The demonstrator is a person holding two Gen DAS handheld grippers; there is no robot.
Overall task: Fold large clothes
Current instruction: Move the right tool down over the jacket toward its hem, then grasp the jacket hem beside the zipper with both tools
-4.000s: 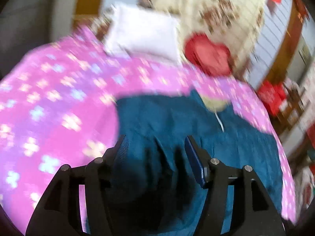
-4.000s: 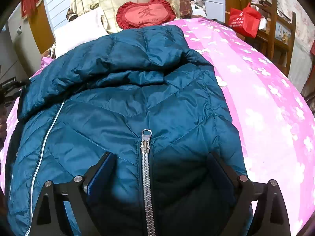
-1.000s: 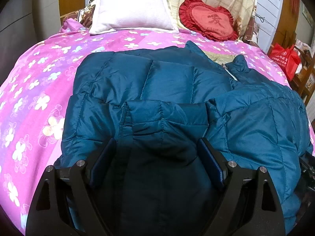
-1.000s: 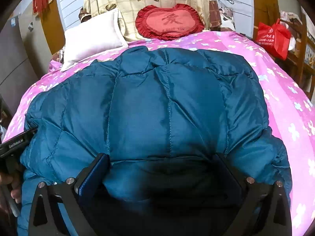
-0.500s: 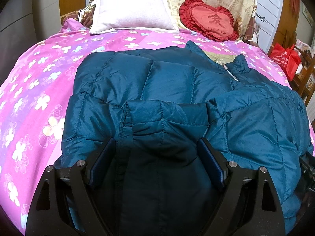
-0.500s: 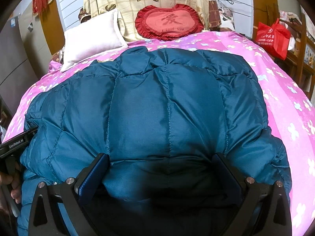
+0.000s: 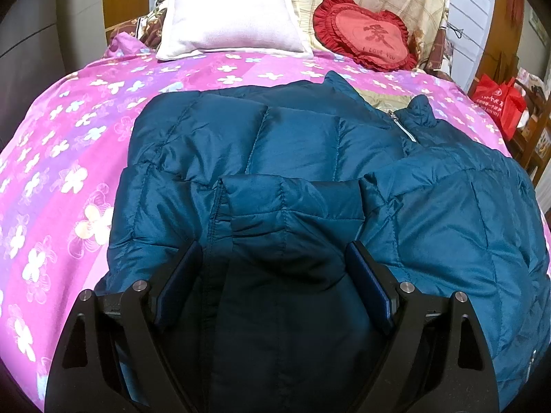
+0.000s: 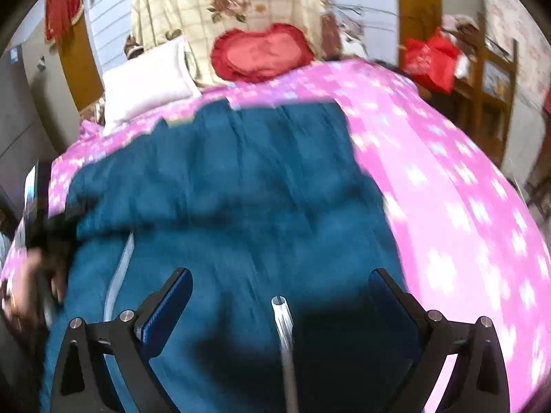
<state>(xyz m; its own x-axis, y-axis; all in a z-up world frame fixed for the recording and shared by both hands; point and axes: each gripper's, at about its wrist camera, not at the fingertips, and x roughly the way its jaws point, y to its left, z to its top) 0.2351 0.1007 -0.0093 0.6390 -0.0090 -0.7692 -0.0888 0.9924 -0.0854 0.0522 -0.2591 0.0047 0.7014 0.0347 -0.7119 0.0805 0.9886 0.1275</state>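
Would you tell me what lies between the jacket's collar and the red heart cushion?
Only pink floral bedspread lies between the jacket collar and the red heart cushion, seen in the left wrist view.

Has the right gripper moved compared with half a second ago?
Yes. The right gripper has shifted: in its view the red heart cushion sits lower and further right, the frame is motion-blurred, and a zipper now lies between the open fingers.

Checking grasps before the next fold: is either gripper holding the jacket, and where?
Neither. The left gripper and right gripper both stand open over the teal jacket, their fingers not pinching any fabric.
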